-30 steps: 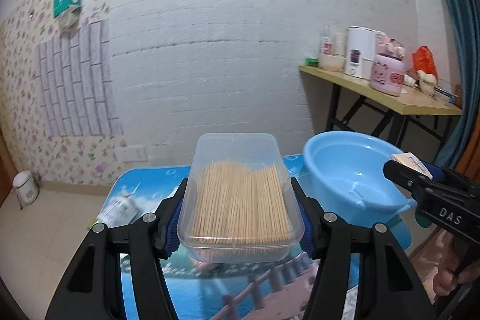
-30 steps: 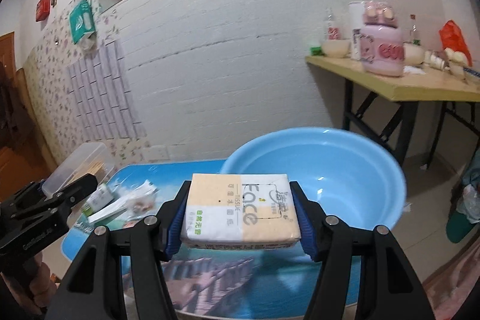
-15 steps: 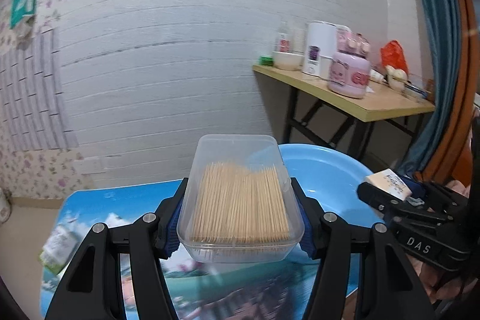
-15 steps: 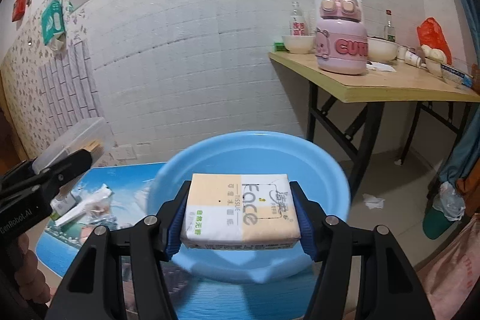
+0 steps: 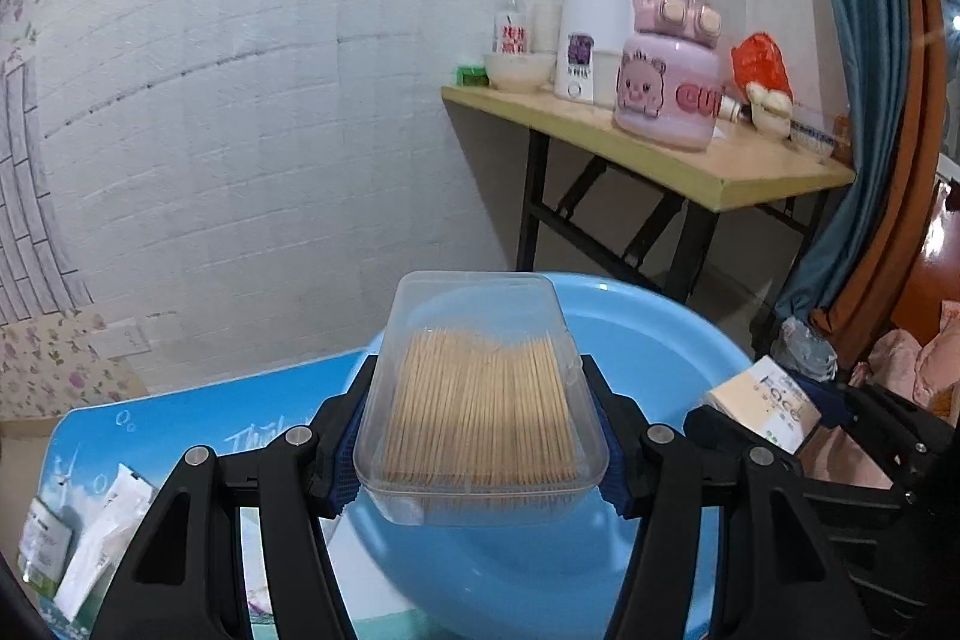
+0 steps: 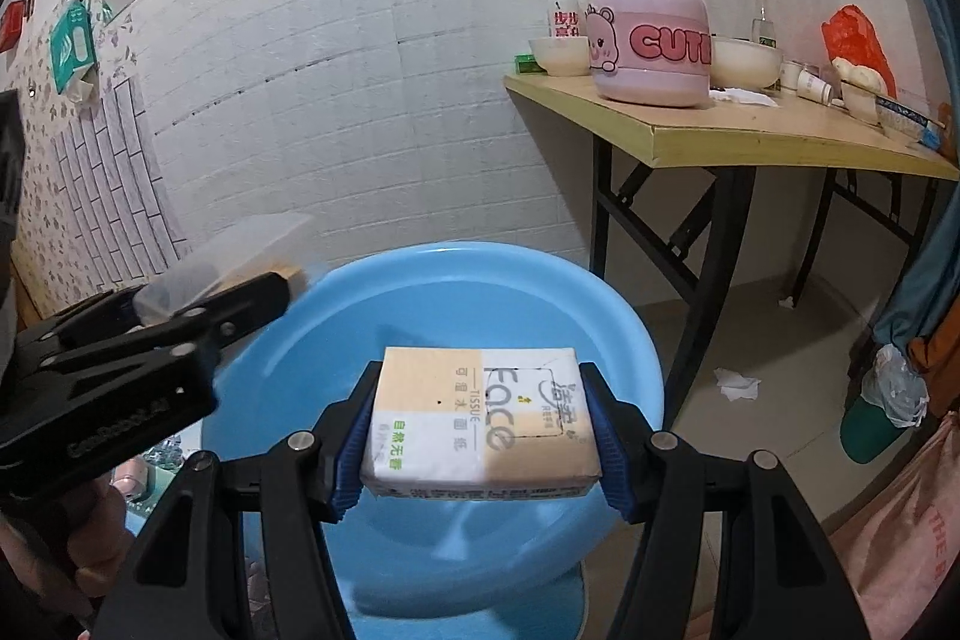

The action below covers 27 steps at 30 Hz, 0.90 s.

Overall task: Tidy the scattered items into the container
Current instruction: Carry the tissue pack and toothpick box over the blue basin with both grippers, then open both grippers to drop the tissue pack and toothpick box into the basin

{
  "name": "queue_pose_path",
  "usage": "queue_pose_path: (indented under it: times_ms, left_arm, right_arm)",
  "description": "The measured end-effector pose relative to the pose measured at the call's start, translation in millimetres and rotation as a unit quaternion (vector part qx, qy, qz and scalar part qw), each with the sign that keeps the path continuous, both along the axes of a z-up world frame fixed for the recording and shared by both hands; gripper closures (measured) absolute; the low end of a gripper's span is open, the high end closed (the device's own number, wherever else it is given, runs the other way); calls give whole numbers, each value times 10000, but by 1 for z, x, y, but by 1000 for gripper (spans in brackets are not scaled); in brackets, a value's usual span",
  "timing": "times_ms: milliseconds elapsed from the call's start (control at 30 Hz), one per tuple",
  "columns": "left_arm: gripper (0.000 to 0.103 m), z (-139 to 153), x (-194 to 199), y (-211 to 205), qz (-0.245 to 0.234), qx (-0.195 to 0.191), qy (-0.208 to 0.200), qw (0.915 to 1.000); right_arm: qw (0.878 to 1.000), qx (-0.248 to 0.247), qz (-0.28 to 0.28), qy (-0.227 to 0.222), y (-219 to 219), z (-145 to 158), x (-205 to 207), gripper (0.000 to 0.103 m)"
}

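the left claw (image 5: 480, 436) is clenched on a clear box of toothpicks (image 5: 480, 400), its blue pads pressing both long sides, and holds it over the blue basin (image 5: 648, 334). the right claw (image 6: 480, 430) grips a tissue pack (image 6: 480, 424) the same way, above the basin's hollow. the basin sits on the tabletop (image 5: 180, 436), where 2 sachets (image 5: 90, 538) lie at the left edge.

— Where's your box (image 5: 480, 400) of sticks?

— Over the basin (image 5: 654, 340), with your tissue pack (image 6: 480, 421) to its right, also over the basin. The basin sits on the mat (image 5: 180, 430); packets (image 5: 90, 544) lie at its left.
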<state>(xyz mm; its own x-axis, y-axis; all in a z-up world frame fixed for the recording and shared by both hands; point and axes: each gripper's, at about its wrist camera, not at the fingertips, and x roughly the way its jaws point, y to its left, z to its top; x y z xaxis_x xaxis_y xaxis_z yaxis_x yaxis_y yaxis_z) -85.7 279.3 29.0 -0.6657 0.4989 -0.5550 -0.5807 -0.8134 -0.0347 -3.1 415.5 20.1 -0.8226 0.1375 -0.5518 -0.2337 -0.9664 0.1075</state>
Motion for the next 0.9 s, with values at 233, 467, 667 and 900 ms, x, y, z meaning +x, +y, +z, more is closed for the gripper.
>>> queue_pose_path:
  times_ms: [233,467,667,900]
  left_arm:
    - [19,-3,-2,-5,123,-126,184,9997]
    - [18,4,-8,-31,348,-29,153,9993]
    - [18,8,-5,-45,440,55,161,9989]
    - [18,11,-2,-53,460,70,150,9988]
  right_arm:
    - [10000,-25,-6,-64,6,-8,-9,40]
    - [9999,-29,42,-112,1,-11,-11,40]
    - [9999,39,87,-95,-9,-7,-12,40]
    - [9998,89,101,-119,-14,-4,-10,40]
